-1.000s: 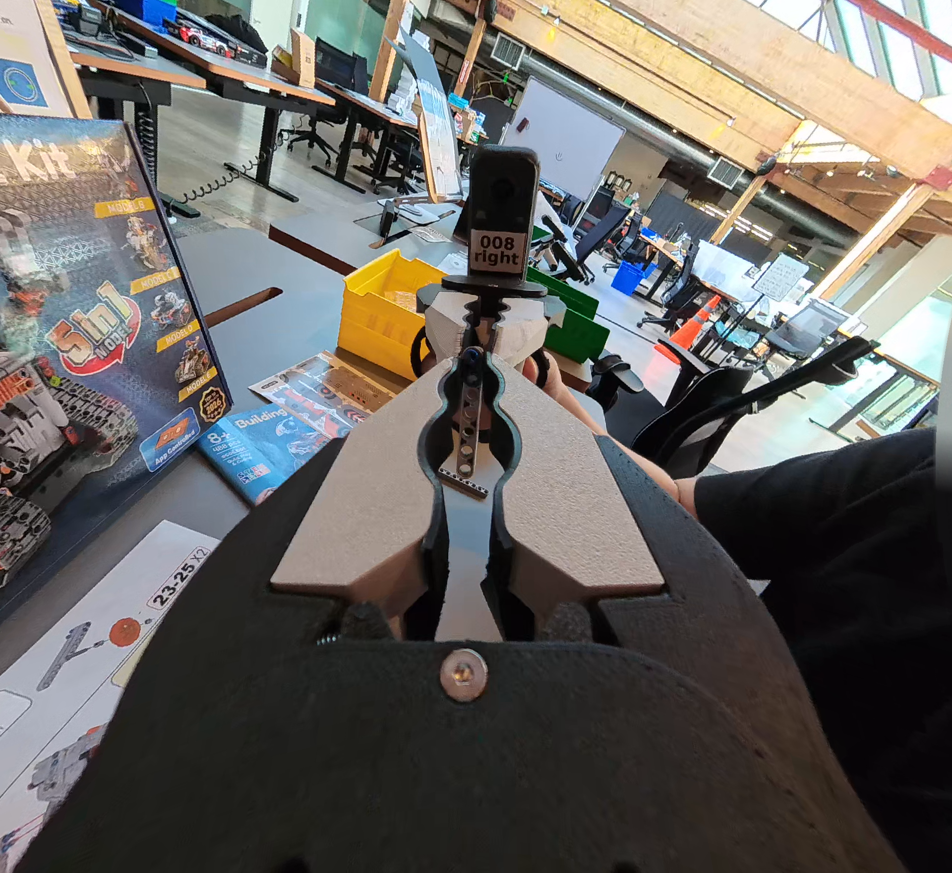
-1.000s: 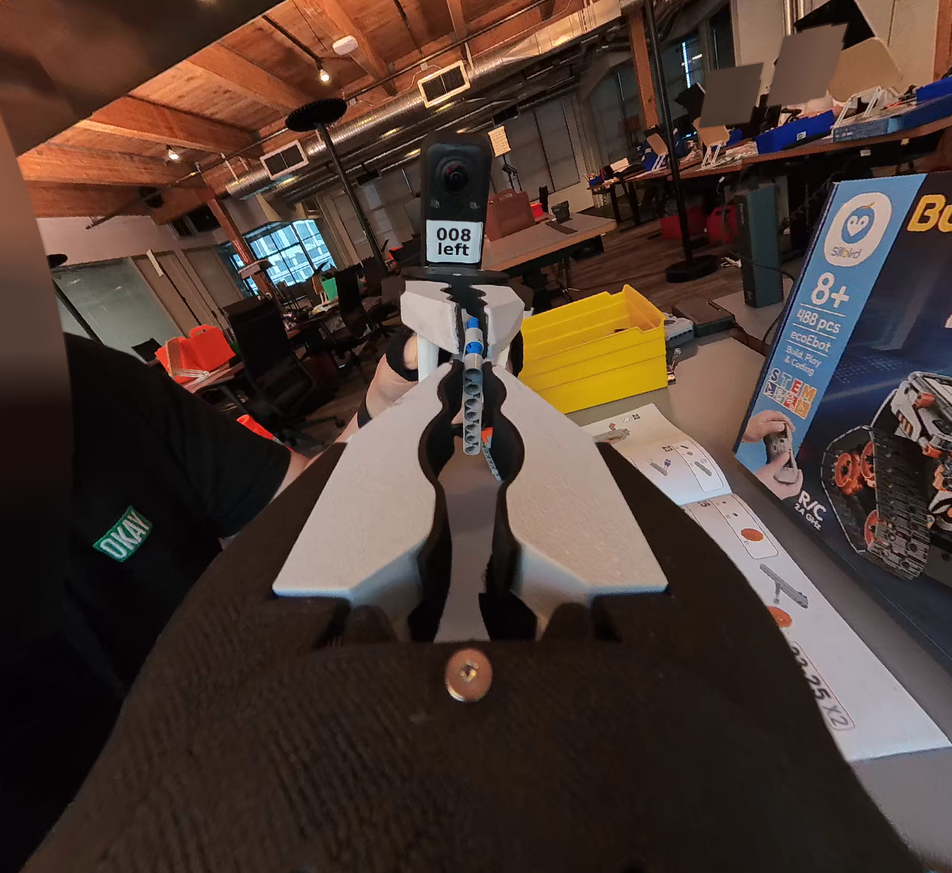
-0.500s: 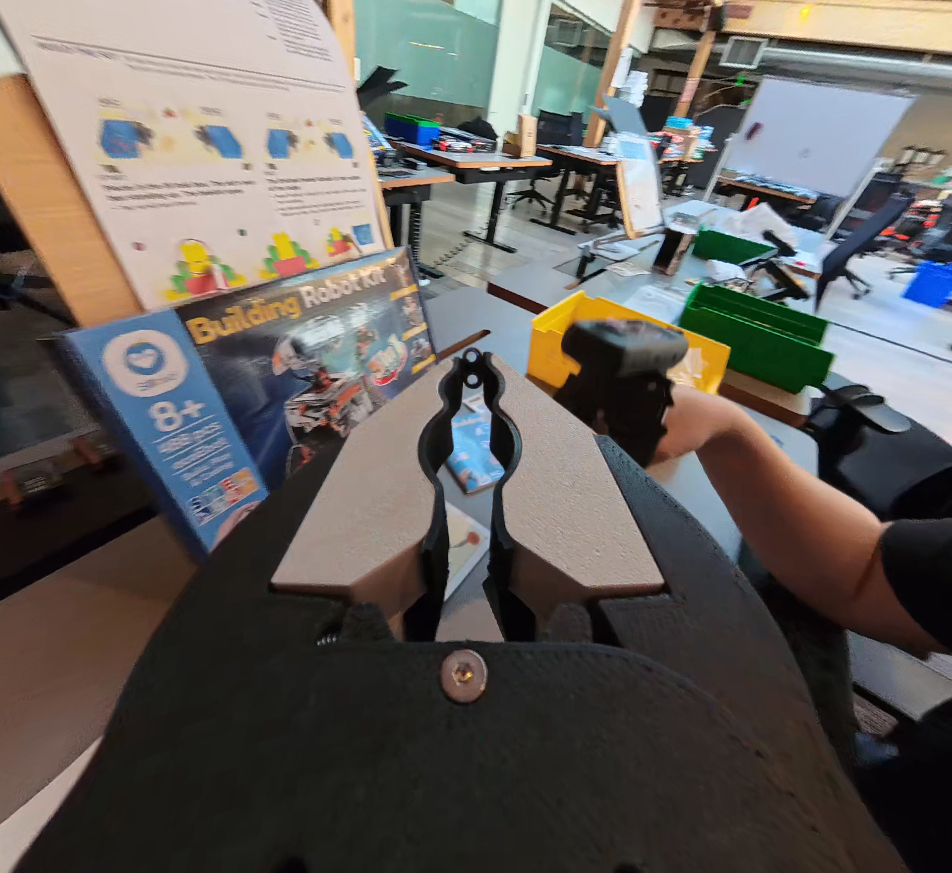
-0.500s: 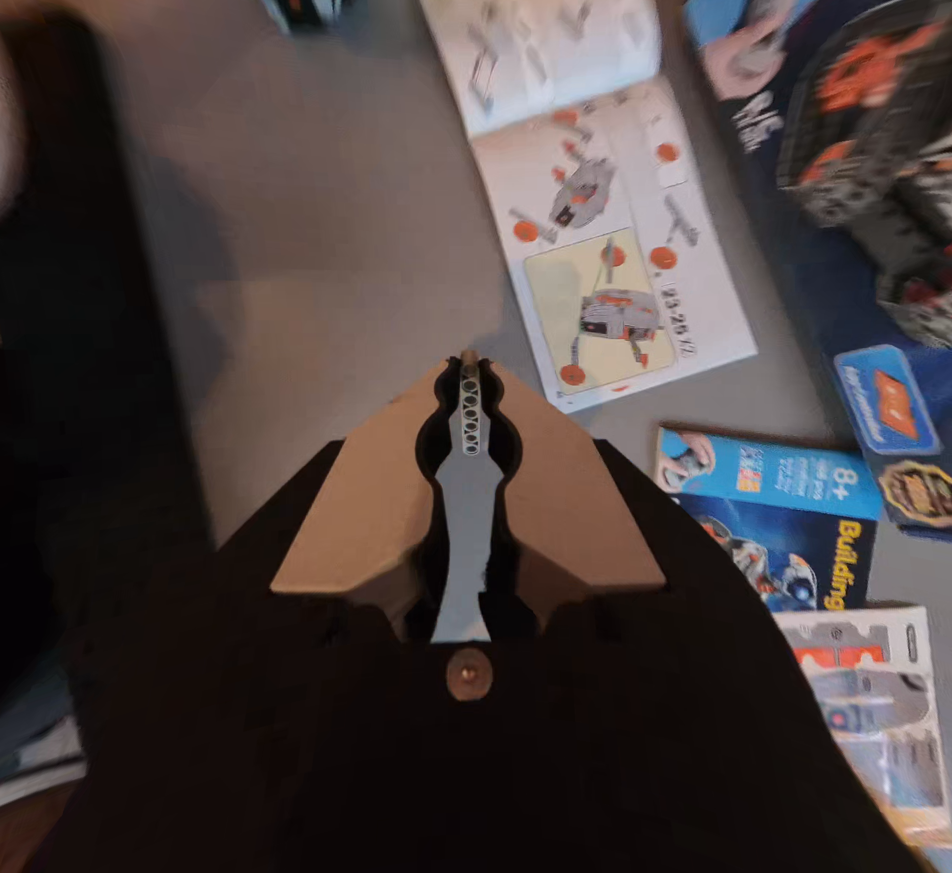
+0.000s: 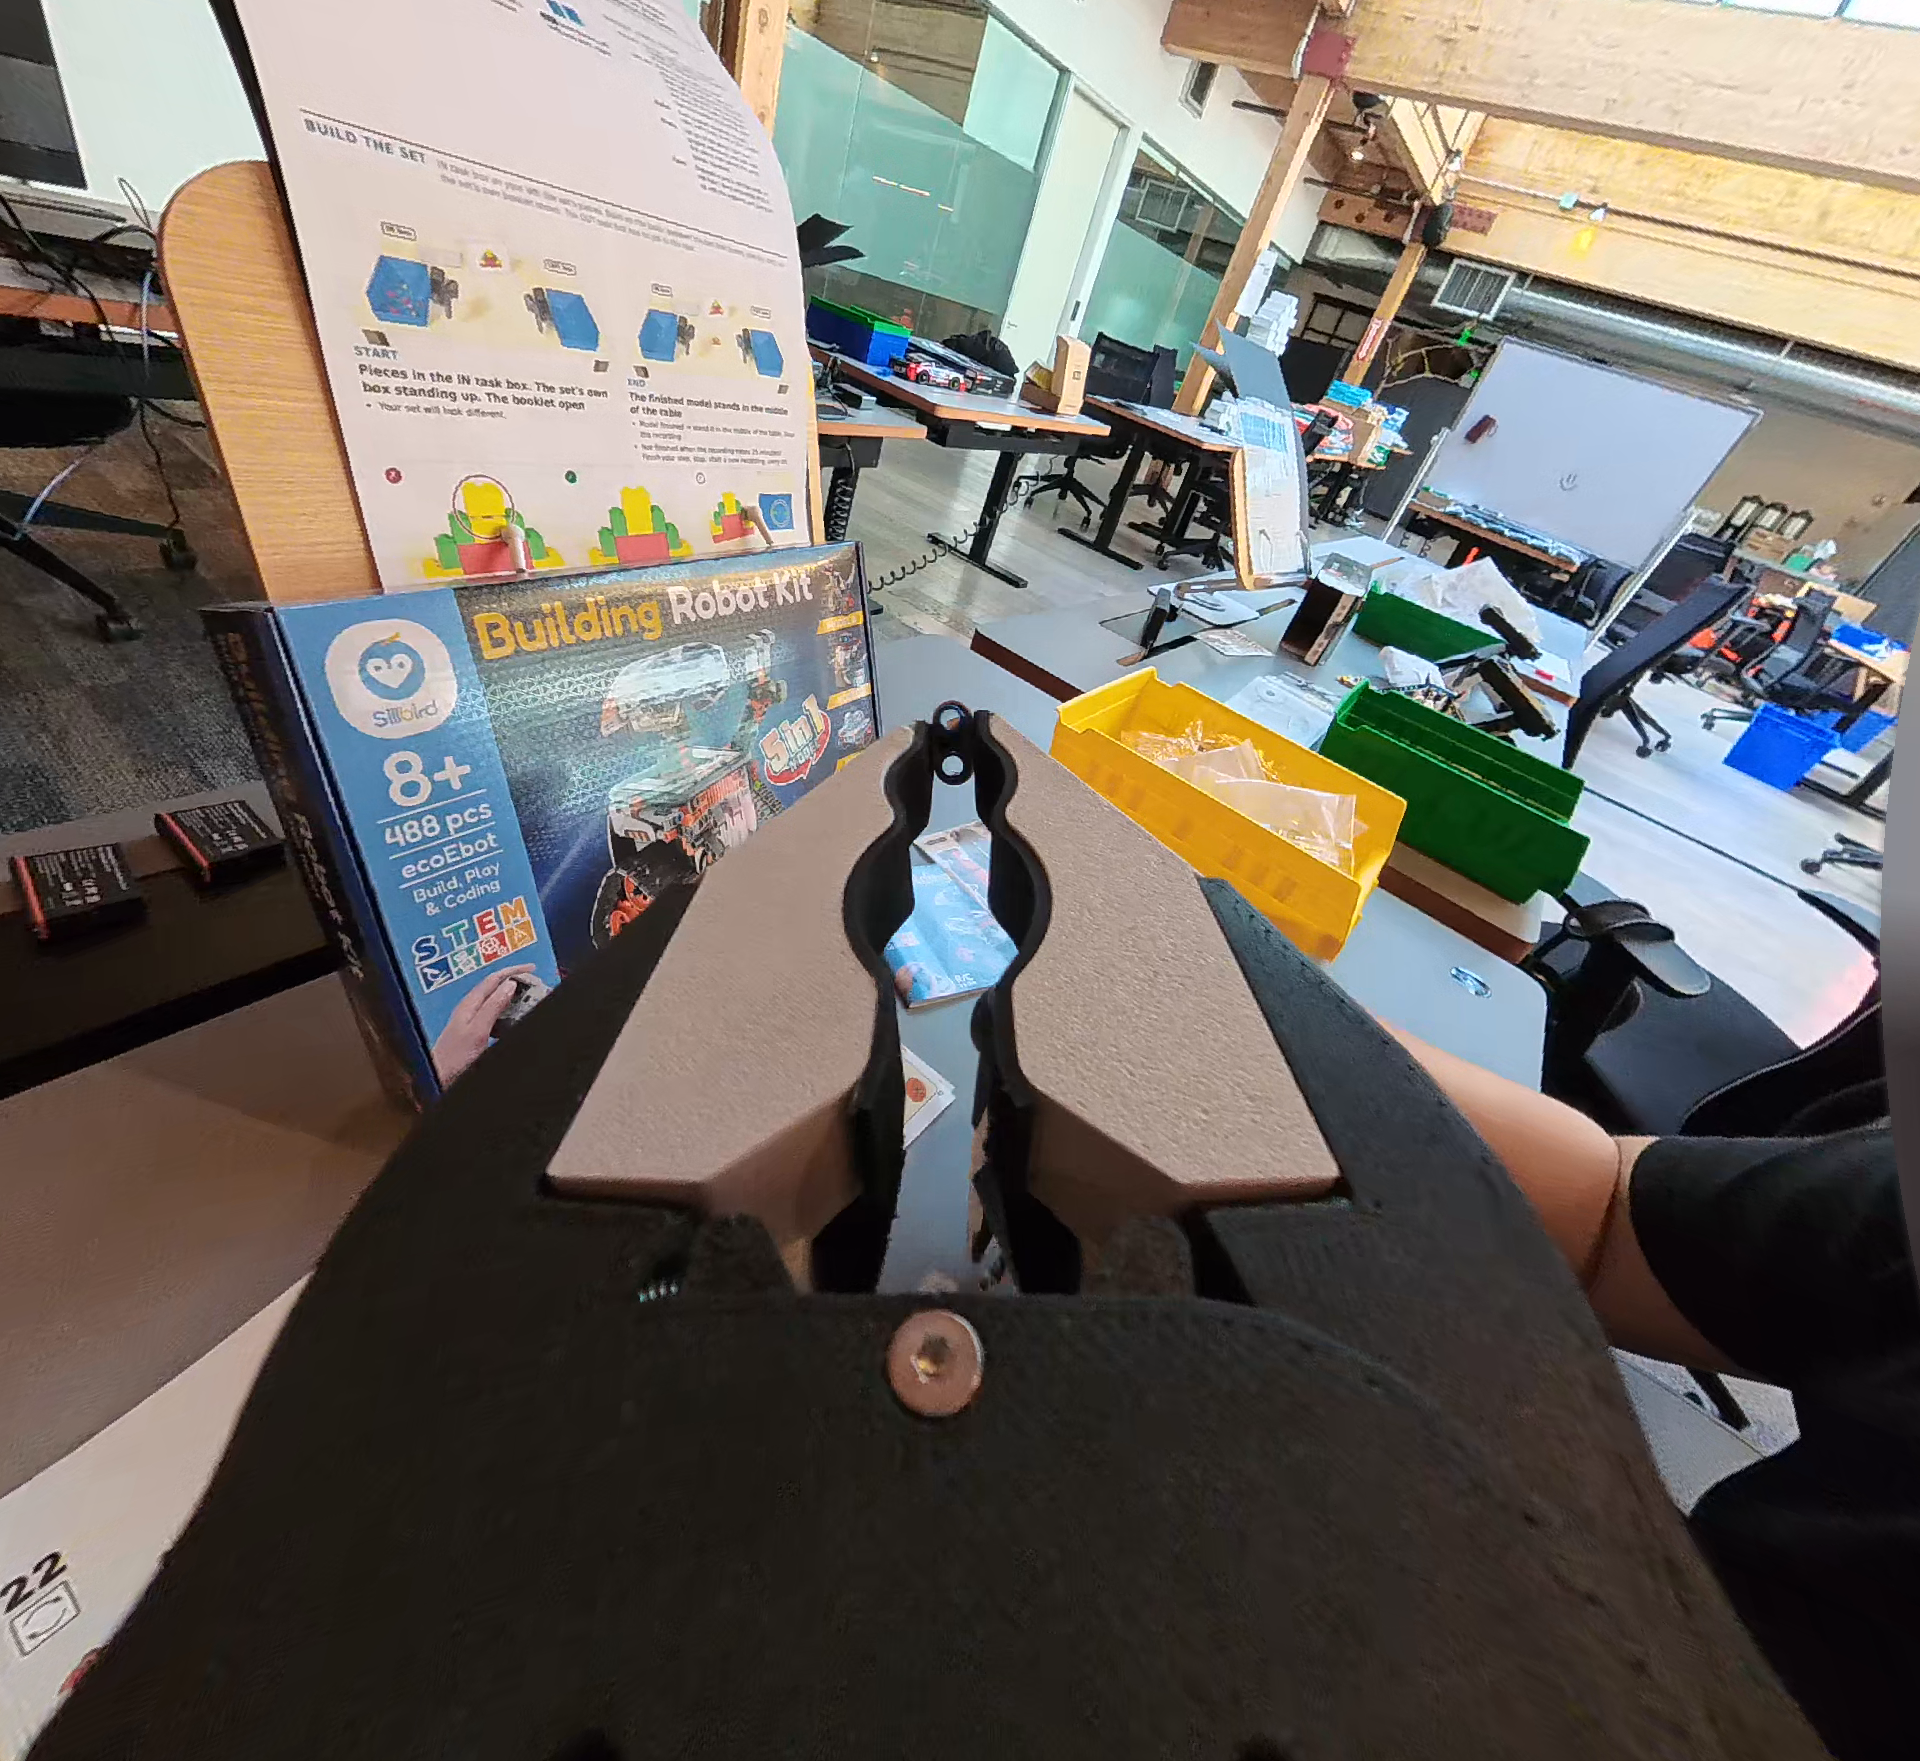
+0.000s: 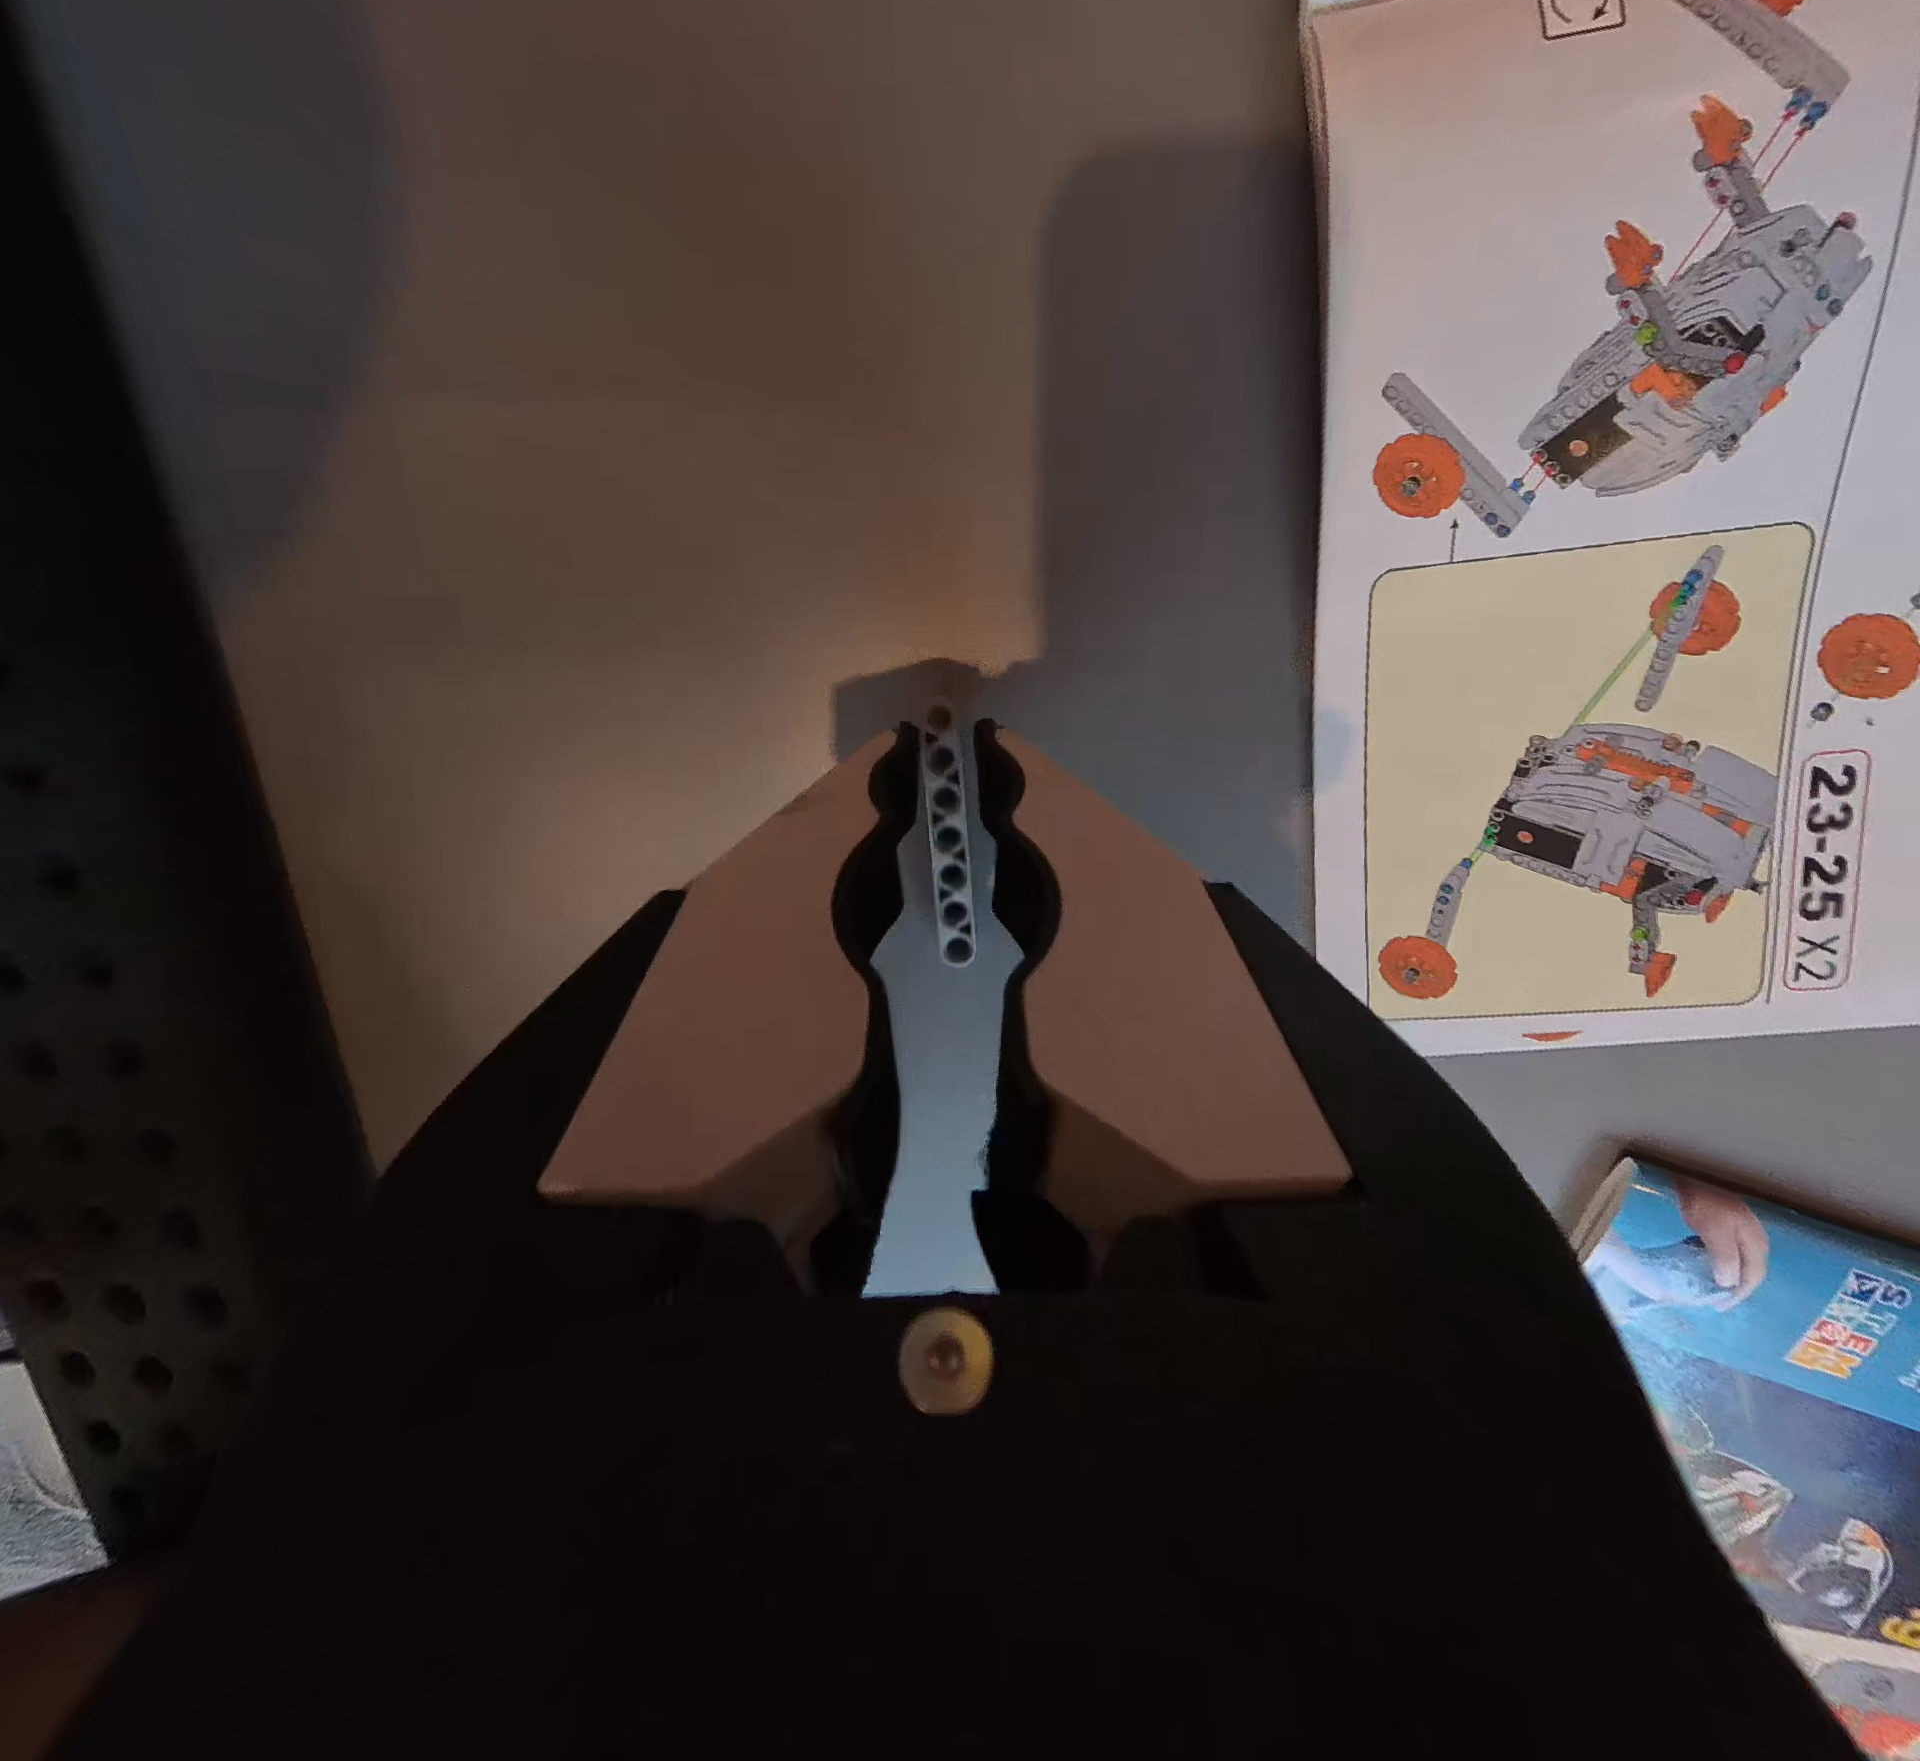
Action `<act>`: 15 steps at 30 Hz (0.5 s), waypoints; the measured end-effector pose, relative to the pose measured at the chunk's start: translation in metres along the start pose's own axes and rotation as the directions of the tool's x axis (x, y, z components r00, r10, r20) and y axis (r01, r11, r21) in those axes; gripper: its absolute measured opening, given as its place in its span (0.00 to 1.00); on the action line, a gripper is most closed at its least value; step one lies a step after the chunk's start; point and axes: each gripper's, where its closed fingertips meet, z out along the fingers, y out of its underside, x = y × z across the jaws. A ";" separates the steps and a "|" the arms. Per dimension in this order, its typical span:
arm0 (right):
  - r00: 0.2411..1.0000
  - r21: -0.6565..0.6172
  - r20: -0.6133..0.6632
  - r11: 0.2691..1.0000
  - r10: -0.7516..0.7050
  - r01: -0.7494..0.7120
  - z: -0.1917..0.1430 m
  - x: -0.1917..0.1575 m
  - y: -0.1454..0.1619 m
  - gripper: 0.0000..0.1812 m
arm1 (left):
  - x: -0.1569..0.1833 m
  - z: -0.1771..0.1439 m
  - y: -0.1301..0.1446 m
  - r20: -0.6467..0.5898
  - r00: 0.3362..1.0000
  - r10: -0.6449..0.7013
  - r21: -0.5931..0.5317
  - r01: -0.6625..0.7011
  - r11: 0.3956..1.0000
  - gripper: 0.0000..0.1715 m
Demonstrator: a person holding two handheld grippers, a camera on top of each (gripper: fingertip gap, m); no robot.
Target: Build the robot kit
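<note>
- Beam (image 6: 948, 854): grey, w/ a row of holes, pinched in right tool (image 6: 943, 724); runs lengthwise along the fingers, far end poking just past the tips.
- Right tool points straight down at bare desk (image 6: 665, 340), tip near the surface; can't tell if beam touches it.
- Handling, my read: thin beam, narrow pinch, so it could pivot; keep squeeze steady, wrist vertical, no twisting.
- Open booklet (image 6: 1621, 485) lies to the right of that tool, apart from it.
- Left tool (image 5: 951, 743): fingers pressed together on a small black piece (image 5: 951, 747) w/ two holes at the very tip.
- Left tool held level above desk, aimed outward.
- Beyond: blue kit box (image 5: 540, 807) standing upright, yellow bin (image 5: 1226, 807), green bin (image 5: 1455, 797) behind it.
- Forearm (image 5: 1496, 1181) reaches in from right edge.
</note>
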 end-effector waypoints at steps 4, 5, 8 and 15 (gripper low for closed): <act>0.999 0.039 -0.035 0.999 0.027 -0.025 -0.027 0.010 0.011 0.10 | 0.001 -0.002 -0.002 -0.011 1.000 -0.009 0.013 0.009 1.000 0.03; 0.999 0.063 -0.040 0.997 0.037 -0.034 -0.033 0.011 0.011 0.10 | 0.001 -0.003 -0.003 -0.013 1.000 -0.011 0.017 0.012 1.000 0.03; 1.000 0.114 -0.031 0.994 0.008 -0.005 -0.028 0.004 -0.002 0.10 | 0.002 -0.004 -0.005 -0.026 0.999 -0.018 0.027 0.019 0.999 0.03; 0.996 0.050 -0.056 0.996 -0.072 0.074 -0.004 -0.006 -0.009 0.10 | 0.004 -0.002 -0.004 -0.037 0.999 -0.018 0.021 0.018 1.000 0.03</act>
